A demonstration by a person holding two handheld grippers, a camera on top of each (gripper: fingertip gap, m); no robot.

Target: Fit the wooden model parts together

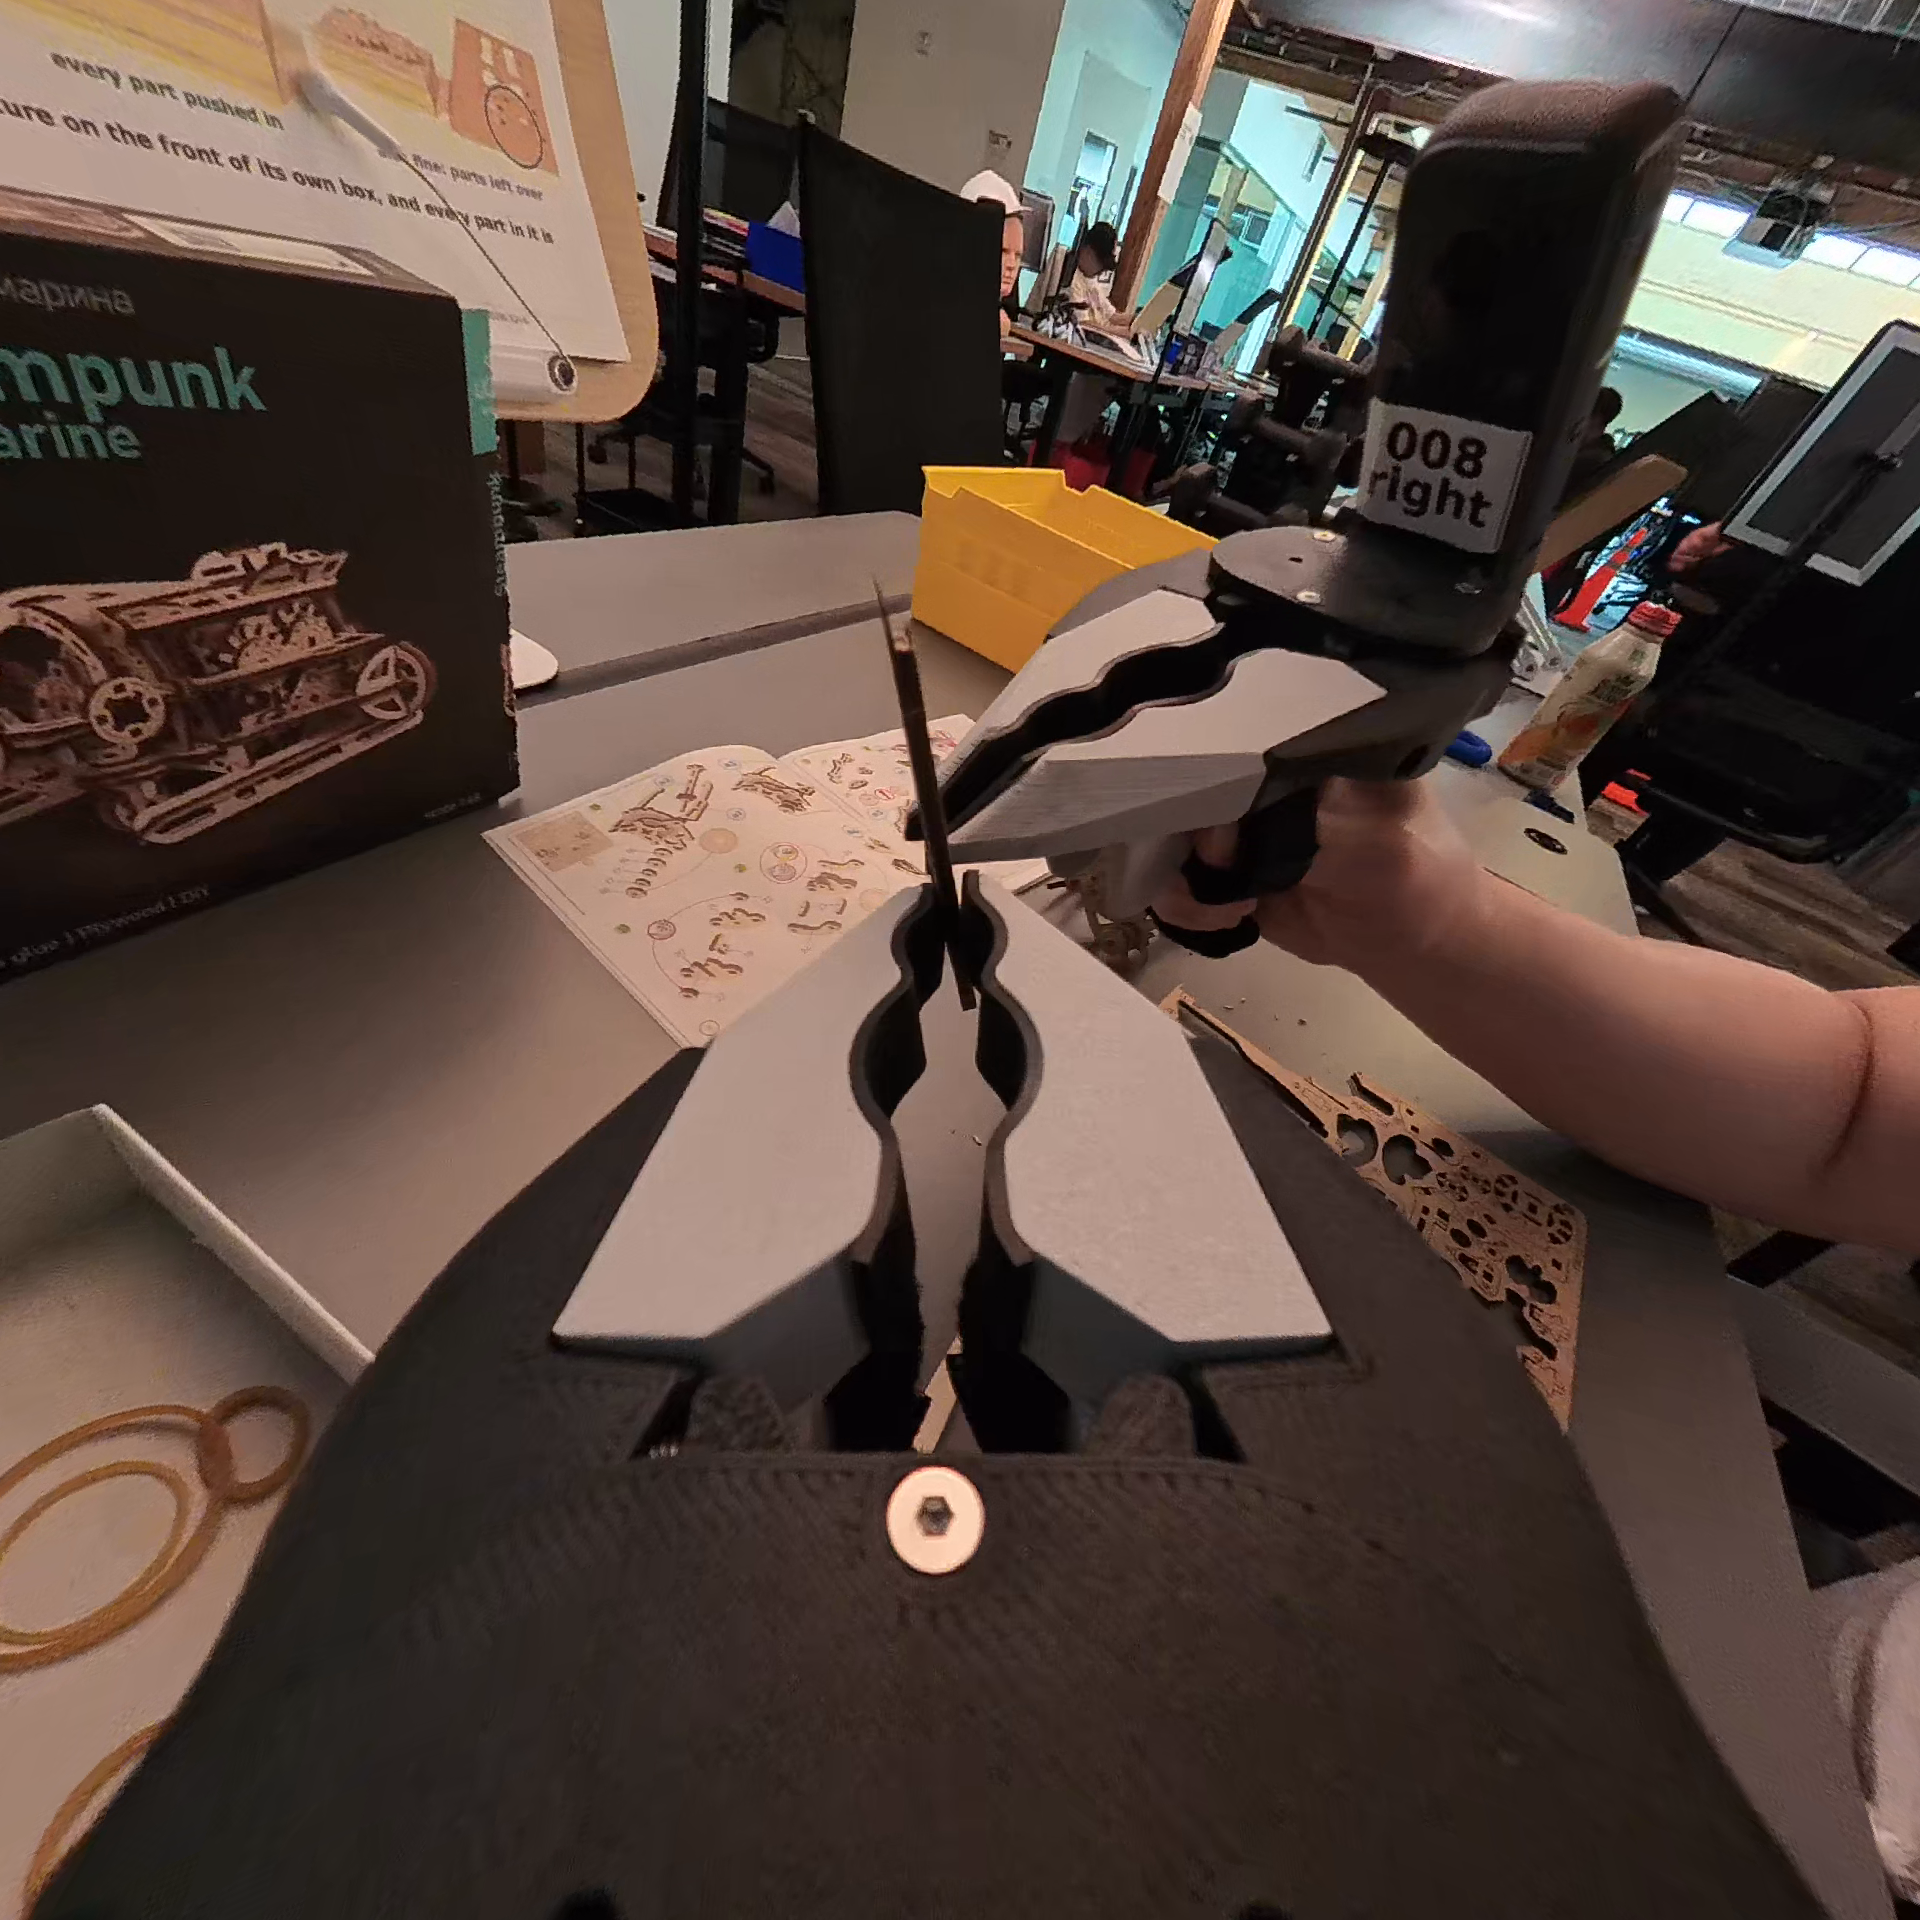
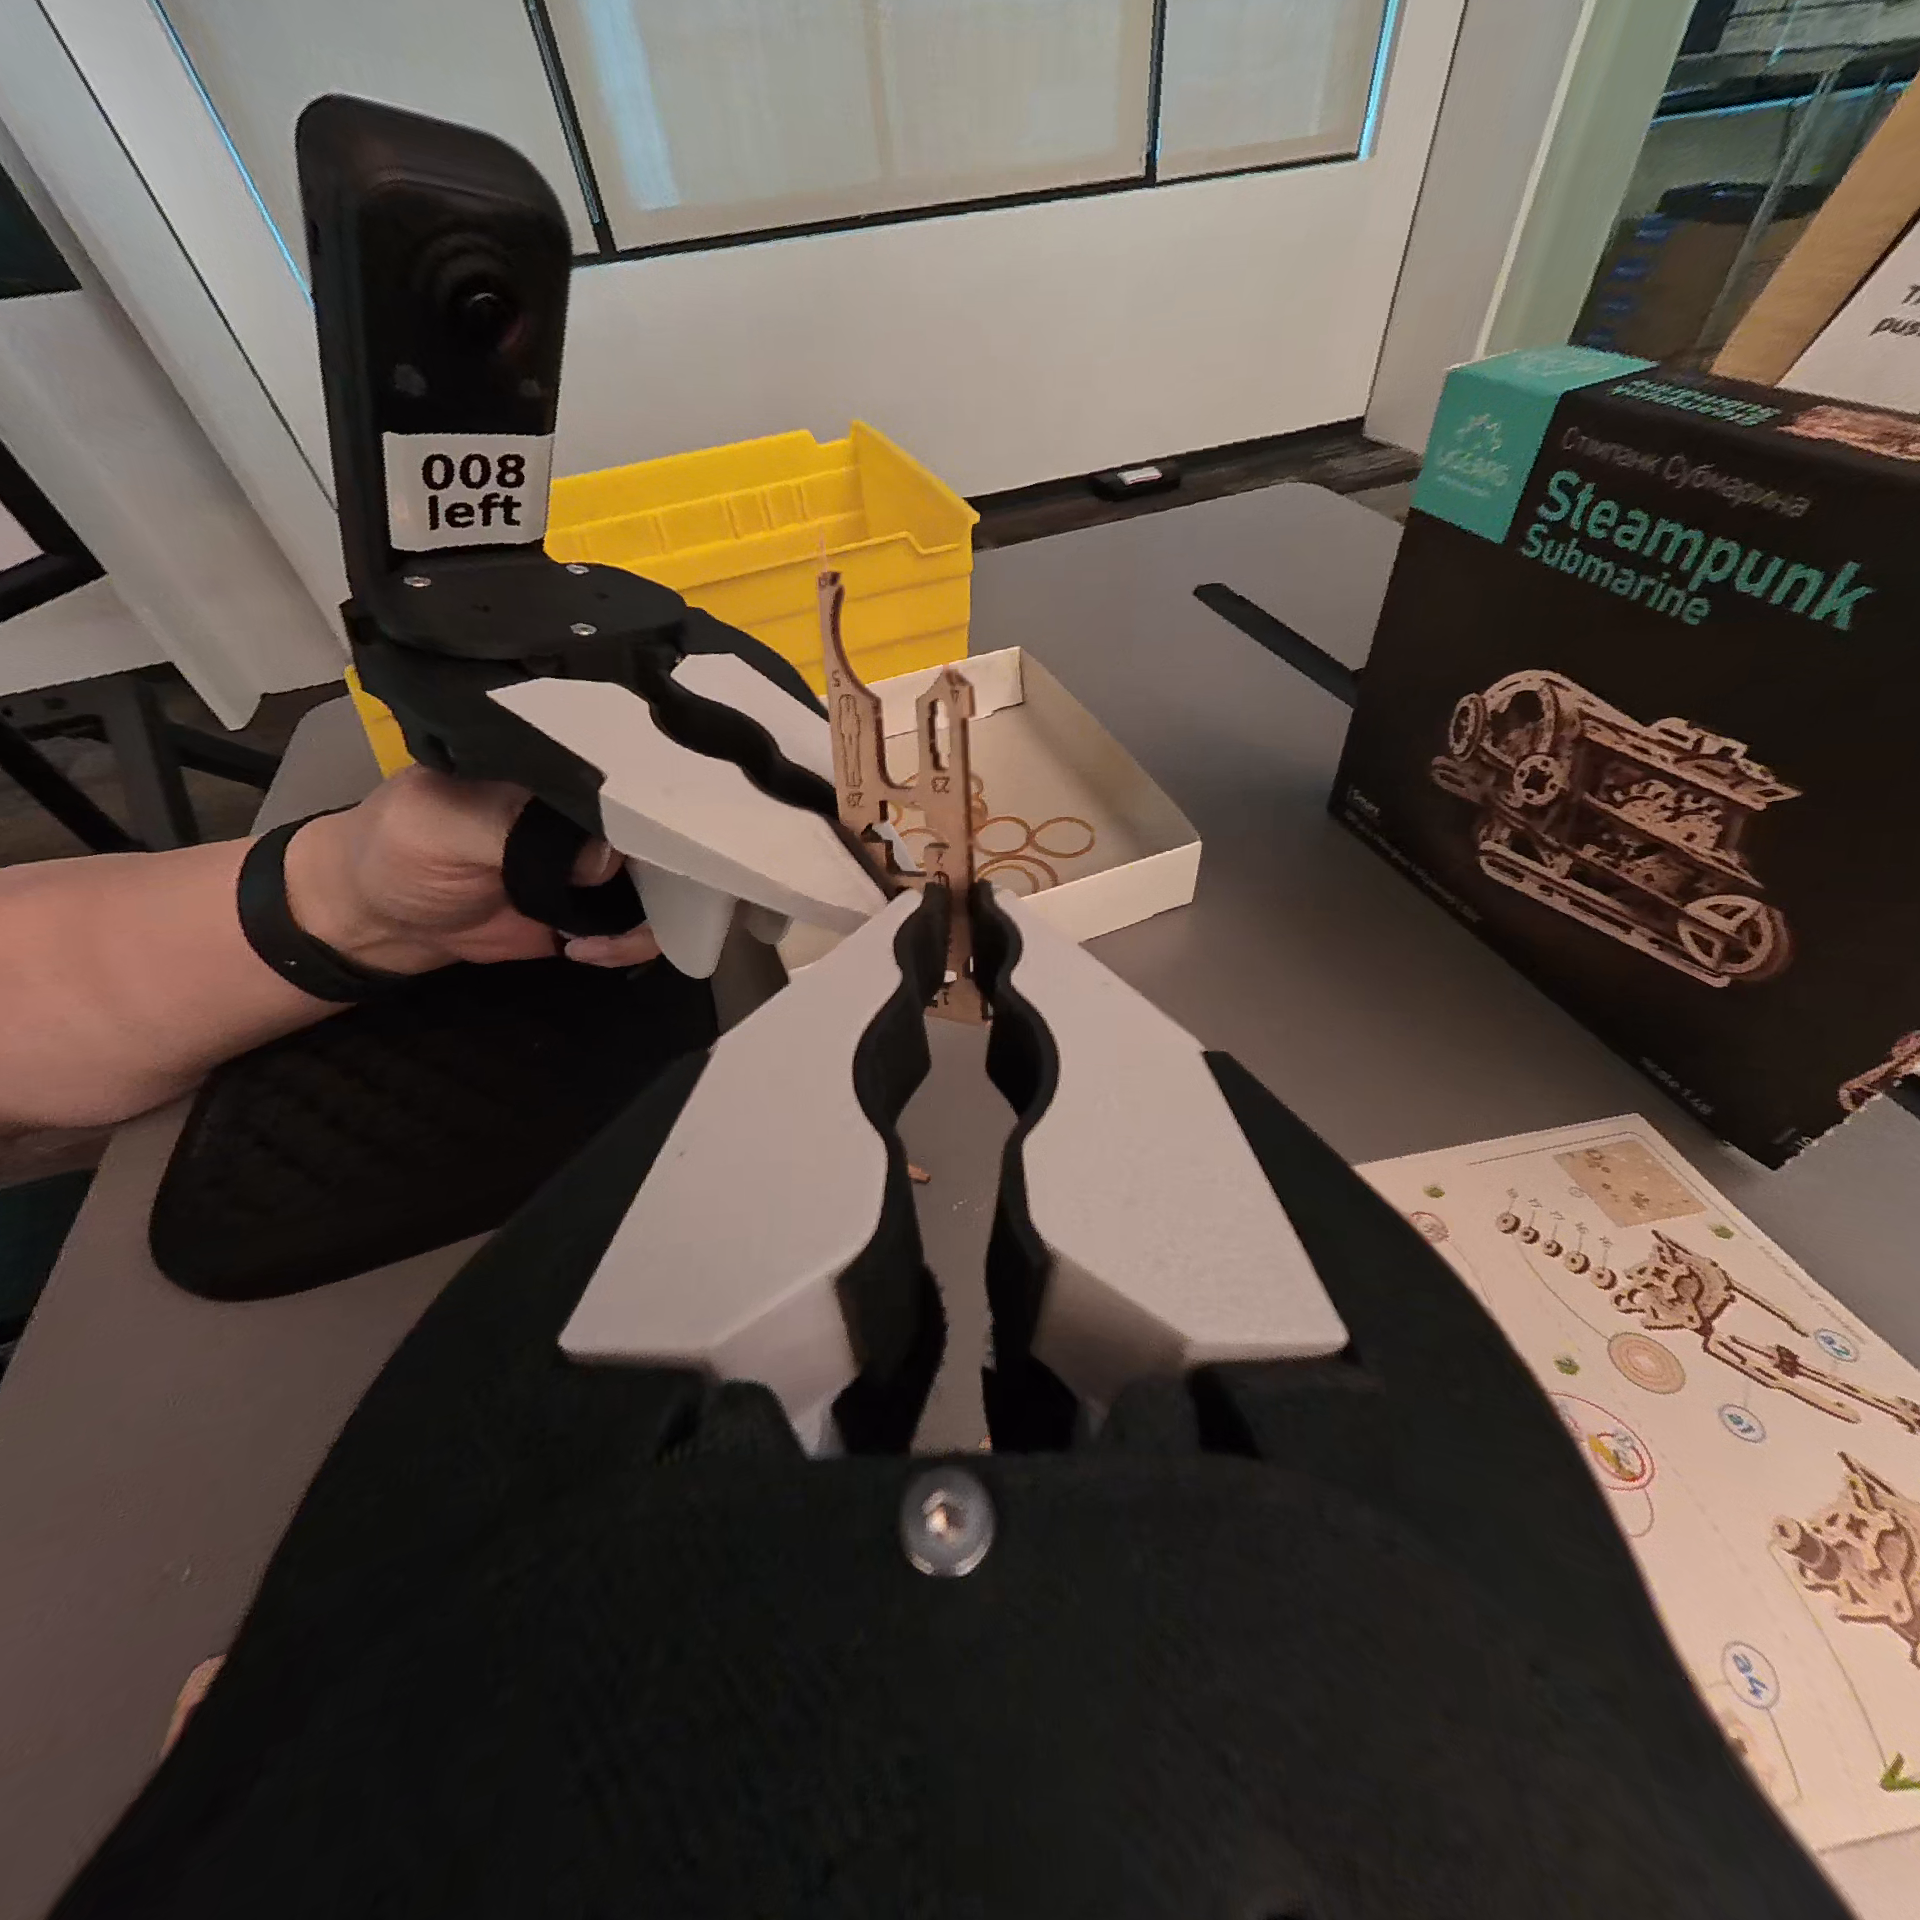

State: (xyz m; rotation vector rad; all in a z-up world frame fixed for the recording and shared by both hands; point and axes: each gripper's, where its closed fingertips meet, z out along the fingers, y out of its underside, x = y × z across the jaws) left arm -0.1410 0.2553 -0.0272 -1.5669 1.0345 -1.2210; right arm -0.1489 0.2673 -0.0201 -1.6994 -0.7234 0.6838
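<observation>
Wooden part stands upright, pinched by left hand-held gripper and right hand-held gripper.

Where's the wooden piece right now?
The wooden piece is held upright above the table, pinched between the tips of the left gripper and right gripper. In the right wrist view it stands before the white tray of rubber bands.

Grey table; white wall, windows; perhaps workshop.
</observation>
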